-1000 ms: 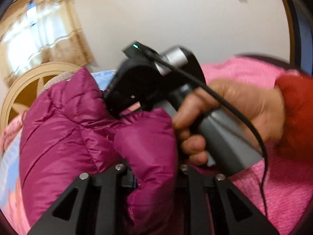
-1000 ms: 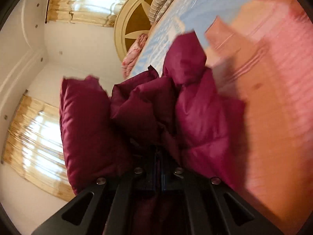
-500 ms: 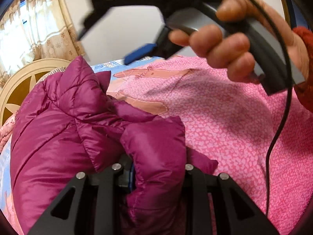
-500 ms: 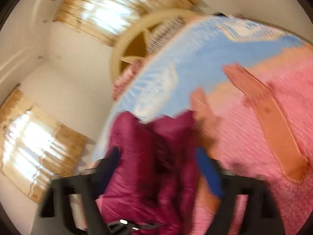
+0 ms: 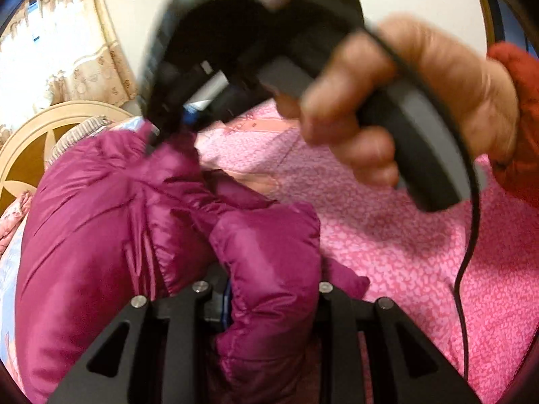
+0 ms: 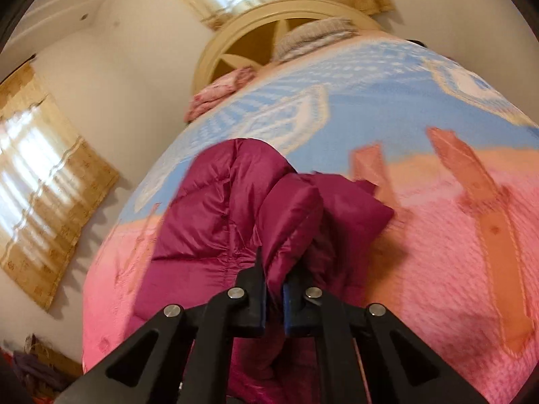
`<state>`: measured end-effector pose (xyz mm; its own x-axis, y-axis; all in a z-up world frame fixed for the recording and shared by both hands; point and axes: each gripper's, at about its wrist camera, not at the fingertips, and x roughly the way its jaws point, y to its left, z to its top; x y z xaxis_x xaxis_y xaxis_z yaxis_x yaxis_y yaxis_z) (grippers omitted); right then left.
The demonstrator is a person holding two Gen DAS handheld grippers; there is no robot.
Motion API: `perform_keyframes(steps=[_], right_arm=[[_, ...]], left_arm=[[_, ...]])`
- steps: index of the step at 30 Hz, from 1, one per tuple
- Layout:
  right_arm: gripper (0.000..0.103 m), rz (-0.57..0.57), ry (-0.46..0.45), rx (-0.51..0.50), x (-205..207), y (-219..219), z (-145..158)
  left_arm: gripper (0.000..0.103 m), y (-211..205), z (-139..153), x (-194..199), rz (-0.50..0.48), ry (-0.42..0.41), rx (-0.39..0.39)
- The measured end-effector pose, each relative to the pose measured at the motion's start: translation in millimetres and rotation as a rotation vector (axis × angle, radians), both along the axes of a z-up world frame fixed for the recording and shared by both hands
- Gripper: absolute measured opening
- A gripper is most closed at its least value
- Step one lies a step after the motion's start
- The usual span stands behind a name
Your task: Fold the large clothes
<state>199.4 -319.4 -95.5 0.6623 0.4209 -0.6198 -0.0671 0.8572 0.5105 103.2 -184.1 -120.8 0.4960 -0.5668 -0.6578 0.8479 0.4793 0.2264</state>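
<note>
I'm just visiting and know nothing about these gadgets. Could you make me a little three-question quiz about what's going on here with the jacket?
1. True or false: the left gripper is shut on the jacket.
2. What is the right gripper pinching?
A. the blanket
B. the jacket
C. nothing
3. Fill in: the jacket lies on a pink and ____ blanket.

Key: 1 true. 2 B, a puffy fold sits between its fingers. 3 blue.
</note>
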Motion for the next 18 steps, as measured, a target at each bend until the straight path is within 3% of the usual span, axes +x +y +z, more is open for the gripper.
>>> perform_keyframes(steps=[6,9,12,15,18], right_arm=[[0.005,-0.028,0.030,0.017,9,-1,-48],[0.005,-0.039,0.033,0.050,7,-5,-49],[0.005,-0.043,0.032,0.073,6,-8,-52],[0.005,-0.056,0.025,0.076,4,-7,-50],[0.005,-0.075,0.020,0.065,1,-2,-48]], left_arm=[[0.026,9,10,-19,-0.043,-0.003,-0.015],[0.031,48,33,-34,-0.097,0.057,-0.095],[0.035,111,67,-33,-0.115,0.126,-0.255],[0.050,153,94,-2,0.008,0.149,-0.402],[0.055,174,109,62,0.260,0.178,-0.504]])
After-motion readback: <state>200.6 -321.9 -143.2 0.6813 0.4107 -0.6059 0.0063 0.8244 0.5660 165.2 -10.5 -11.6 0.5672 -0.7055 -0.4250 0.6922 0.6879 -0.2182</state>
